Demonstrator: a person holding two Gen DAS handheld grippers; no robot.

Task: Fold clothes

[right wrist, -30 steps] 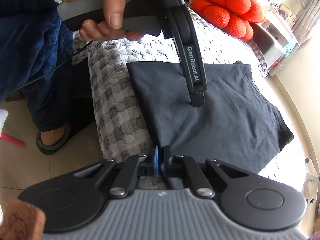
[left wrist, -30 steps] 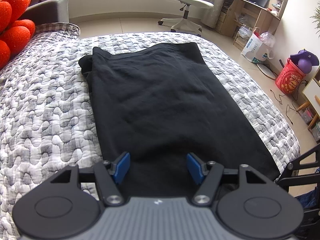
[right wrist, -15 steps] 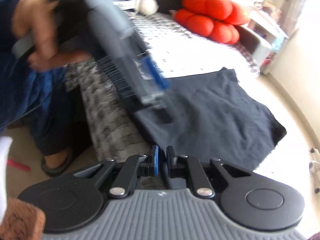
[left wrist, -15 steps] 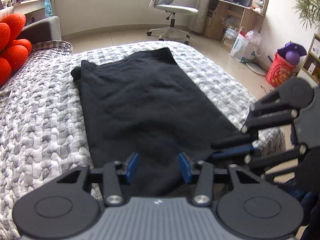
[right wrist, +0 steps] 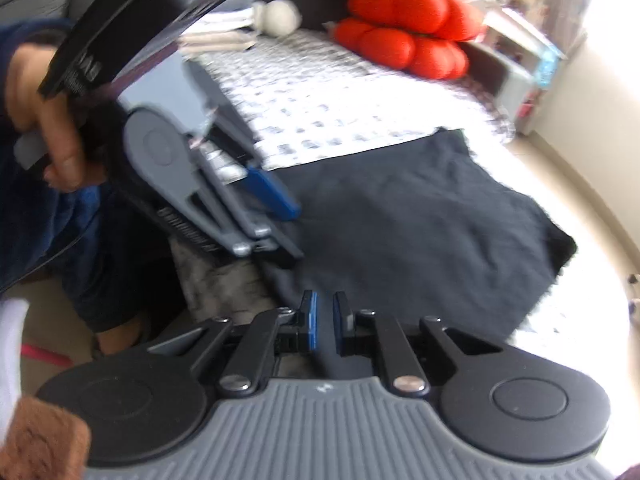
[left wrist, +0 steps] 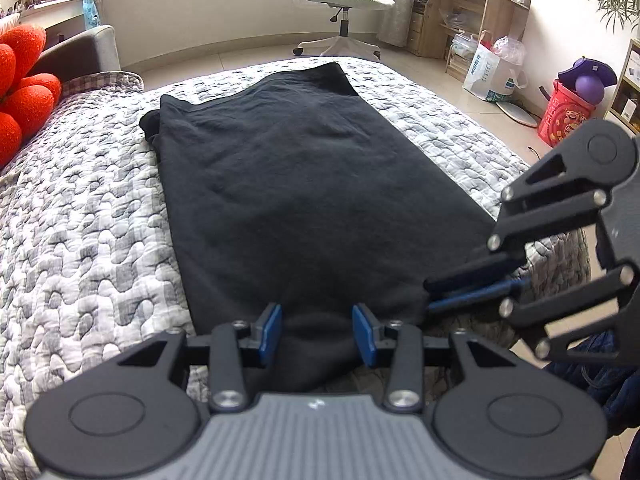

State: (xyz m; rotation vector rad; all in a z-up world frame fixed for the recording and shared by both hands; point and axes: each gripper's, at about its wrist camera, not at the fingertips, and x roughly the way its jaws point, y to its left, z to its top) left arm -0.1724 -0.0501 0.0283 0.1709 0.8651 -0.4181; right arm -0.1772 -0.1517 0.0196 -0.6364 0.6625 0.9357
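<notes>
A black garment (left wrist: 304, 184) lies flat and lengthwise on the quilted bed (left wrist: 88, 216). My left gripper (left wrist: 316, 334) is at its near hem, blue pads pressing a bunched hump of the cloth. To its right, my right gripper (left wrist: 436, 292) comes in sideways and pinches the garment's near right corner. In the right wrist view the right gripper (right wrist: 325, 320) keeps a narrow gap filled with dark cloth (right wrist: 420, 232). The left gripper (right wrist: 280, 220), held by a hand (right wrist: 48, 120), tilts down onto the hem there. That view is blurred.
Red round cushions (left wrist: 24, 92) lie at the bed's head on the left. An office chair (left wrist: 344, 4), a desk (left wrist: 472, 12), a bag (left wrist: 492, 72) and a red bucket (left wrist: 568, 116) stand on the floor beyond and right. The bed's near edge is under both grippers.
The left jaws have narrowed onto the near hem, and the left hand has shifted so that the right gripper now shows at its right. The right jaws have parted slightly around cloth.
</notes>
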